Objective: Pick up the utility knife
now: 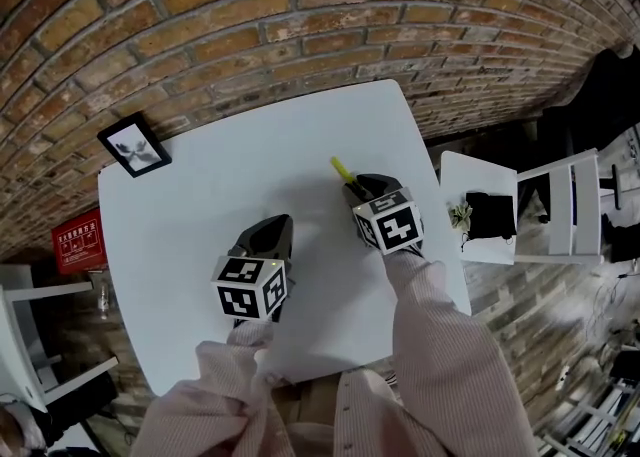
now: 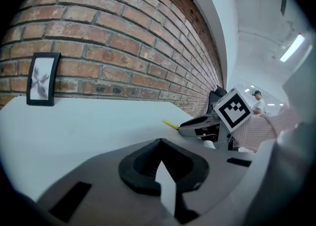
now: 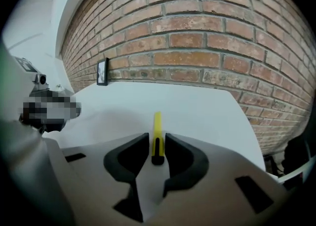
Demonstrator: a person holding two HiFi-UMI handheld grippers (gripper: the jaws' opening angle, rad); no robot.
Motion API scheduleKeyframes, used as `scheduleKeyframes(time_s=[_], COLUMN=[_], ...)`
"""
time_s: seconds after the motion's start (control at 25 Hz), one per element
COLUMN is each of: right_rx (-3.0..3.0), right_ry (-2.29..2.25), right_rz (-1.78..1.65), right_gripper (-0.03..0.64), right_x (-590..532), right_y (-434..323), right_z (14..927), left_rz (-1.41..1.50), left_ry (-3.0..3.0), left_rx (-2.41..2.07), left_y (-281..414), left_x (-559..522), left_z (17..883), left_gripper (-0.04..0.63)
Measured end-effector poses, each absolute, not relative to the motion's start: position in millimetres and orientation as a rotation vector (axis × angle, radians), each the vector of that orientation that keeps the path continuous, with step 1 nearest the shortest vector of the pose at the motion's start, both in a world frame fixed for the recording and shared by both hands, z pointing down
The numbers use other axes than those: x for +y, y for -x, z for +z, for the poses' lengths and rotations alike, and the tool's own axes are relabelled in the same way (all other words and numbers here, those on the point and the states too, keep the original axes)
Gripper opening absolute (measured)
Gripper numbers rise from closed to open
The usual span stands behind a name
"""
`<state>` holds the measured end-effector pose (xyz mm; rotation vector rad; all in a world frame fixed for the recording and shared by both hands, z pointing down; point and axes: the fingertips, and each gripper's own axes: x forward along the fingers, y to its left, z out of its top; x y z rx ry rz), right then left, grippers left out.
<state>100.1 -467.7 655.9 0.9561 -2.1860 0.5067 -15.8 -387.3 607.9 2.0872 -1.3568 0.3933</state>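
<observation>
A yellow utility knife [image 1: 342, 169] with a black slider lies on the white table [image 1: 200, 215], toward its far right side. My right gripper [image 1: 368, 185] is lowered over the knife's near end. In the right gripper view the knife [image 3: 157, 121] runs straight between the two black jaws of that gripper [image 3: 157, 138], which stand close on either side with thin slivers of table showing. The right gripper is open. My left gripper [image 1: 275, 225] hovers over the table's middle, shut and empty [image 2: 160, 143]. From the left gripper view the knife [image 2: 170, 124] pokes out ahead of the right gripper [image 2: 197, 123].
A black-framed picture [image 1: 134, 145] stands at the table's far left corner against the brick wall [image 1: 300, 35]. A red sign [image 1: 78, 241] sits left of the table. A white stand [image 1: 478, 245] holding a dark object is to the right, past the table edge.
</observation>
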Motion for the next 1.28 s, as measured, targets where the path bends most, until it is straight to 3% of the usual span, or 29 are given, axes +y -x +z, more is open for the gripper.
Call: scheduleKeyframes(time_s=[0.08, 1.28], right_rx=[-2.168, -2.317], right_ry=[-0.965, -1.161], right_rz=[0.481, 0.502], right_gripper=[0.071, 0.071], right_x=[-468.4, -442.2], right_y=[-101.4, -101.7], right_z=[656.4, 601.3], left_rz=[0.390, 0.293], left_ry=[-2.086, -2.113], left_rx=[-1.360, -1.417], left_y=[17.7, 29.0], left_x=[-387.1, -375.5], left_z=[607.1, 568.9], left_gripper=[-0.006, -0.006])
